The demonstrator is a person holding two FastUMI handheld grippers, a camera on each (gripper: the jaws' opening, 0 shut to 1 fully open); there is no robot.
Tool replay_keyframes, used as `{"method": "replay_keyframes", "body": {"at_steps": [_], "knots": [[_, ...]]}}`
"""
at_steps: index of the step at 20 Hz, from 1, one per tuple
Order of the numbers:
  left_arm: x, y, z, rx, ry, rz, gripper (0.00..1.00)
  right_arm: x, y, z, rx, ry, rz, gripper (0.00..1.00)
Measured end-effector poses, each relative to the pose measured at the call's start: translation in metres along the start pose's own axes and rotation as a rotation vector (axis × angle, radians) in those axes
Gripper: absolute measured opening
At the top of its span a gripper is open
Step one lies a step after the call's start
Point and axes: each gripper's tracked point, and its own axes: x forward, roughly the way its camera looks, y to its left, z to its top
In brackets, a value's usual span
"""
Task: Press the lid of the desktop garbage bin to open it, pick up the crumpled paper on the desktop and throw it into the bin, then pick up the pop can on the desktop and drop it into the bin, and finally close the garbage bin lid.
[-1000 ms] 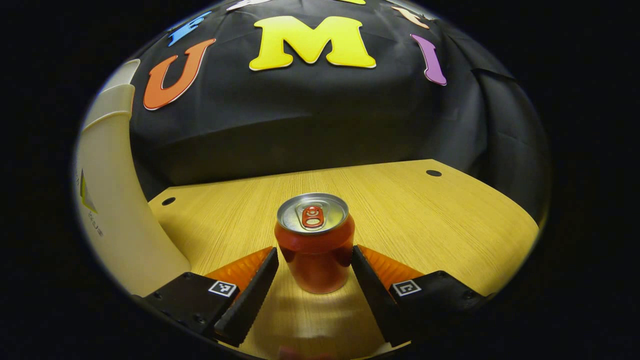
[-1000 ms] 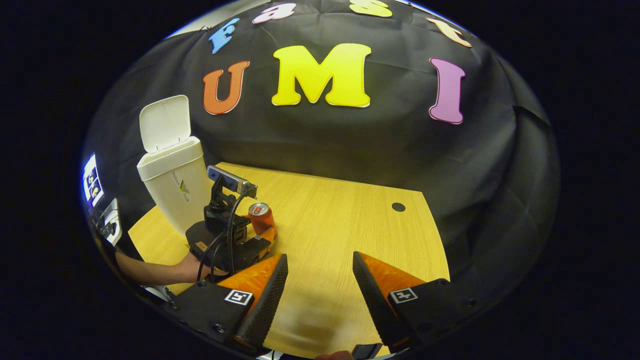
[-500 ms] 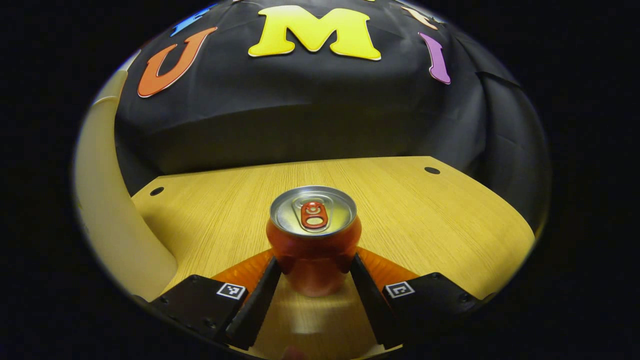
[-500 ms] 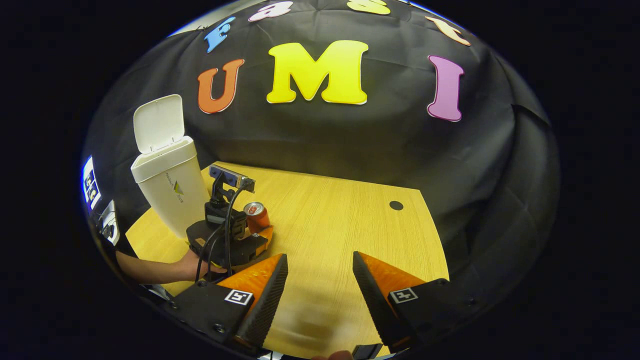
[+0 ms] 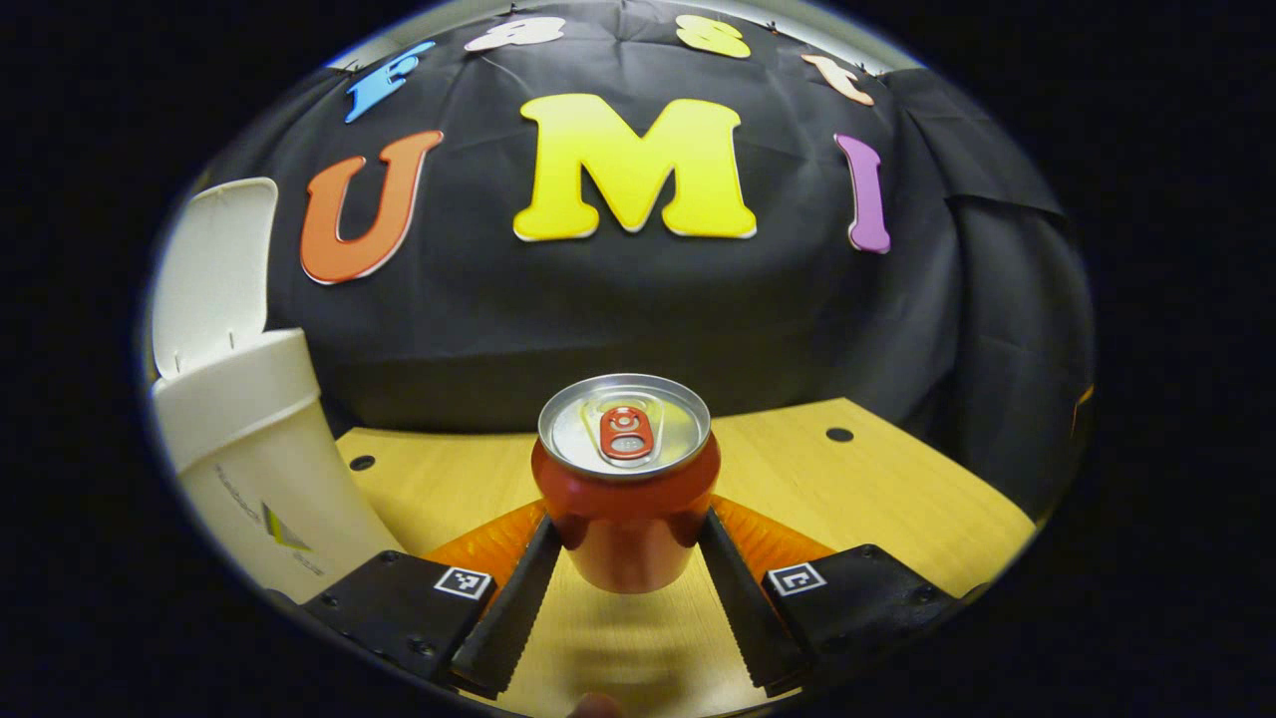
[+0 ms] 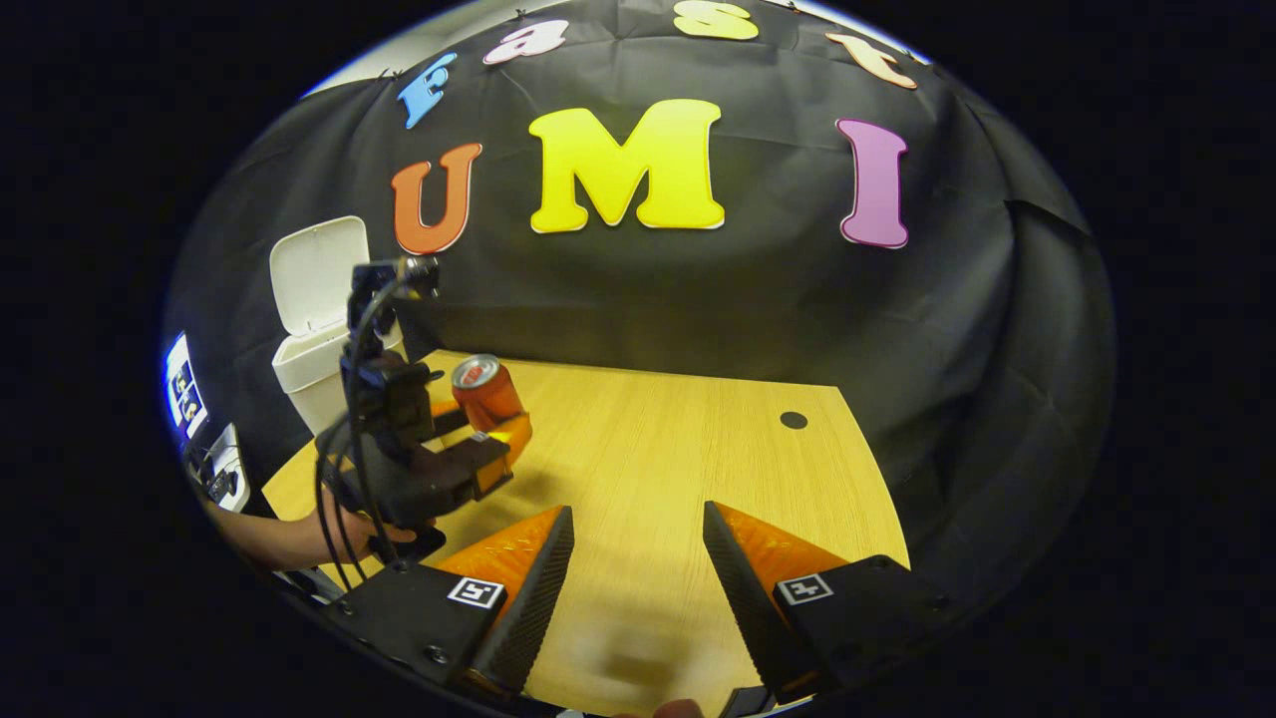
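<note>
One pop can (image 5: 625, 489), upright, clamped between both fingers of left gripper (image 5: 626, 558) at lower centre of left gripper view, held clear above table (image 5: 897, 499). One garbage bin (image 5: 254, 449) at left edge, lid (image 5: 214, 269) raised open. In right gripper view, right gripper (image 6: 638, 558) at bottom centre, fingers spread apart, nothing between. Two grippers counted; hand (image 6: 349, 534) at lower left. One hole (image 6: 794, 420) seen in tabletop there.

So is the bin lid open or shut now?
Open: the lid stands upright behind the bin, mouth uncovered.
</note>
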Motion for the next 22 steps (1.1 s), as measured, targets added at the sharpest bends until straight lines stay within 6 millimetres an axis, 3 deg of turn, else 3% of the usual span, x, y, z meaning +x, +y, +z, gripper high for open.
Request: {"method": "replay_keyframes", "body": {"at_steps": [4, 7, 9, 15, 19, 22], "knots": [[-0.029, 0.05, 0.065, -0.028, -0.077, 0.13, 0.85, -0.009, 0.014, 0.013, 0.012, -0.046, 0.036, 0.84], [-0.048, 0.108, 0.106, -0.002, -0.139, 0.267, 0.85, -0.01, 0.026, 0.022, 0.002, -0.075, 0.063, 0.84], [-0.059, 0.15, 0.121, 0.019, -0.15, 0.364, 0.84, -0.009, 0.032, 0.028, 0.001, -0.086, 0.08, 0.84], [-0.078, 0.247, 0.113, -0.059, -0.084, 0.571, 0.85, 0.0, 0.054, 0.044, -0.003, -0.099, 0.123, 0.84], [-0.089, 0.271, 0.077, -0.111, -0.009, 0.651, 0.85, 0.002, 0.071, 0.051, -0.023, -0.102, 0.152, 0.84], [-0.093, 0.279, 0.065, -0.129, 0.032, 0.688, 0.86, 0.004, 0.079, 0.054, -0.045, -0.104, 0.167, 0.83]]}}
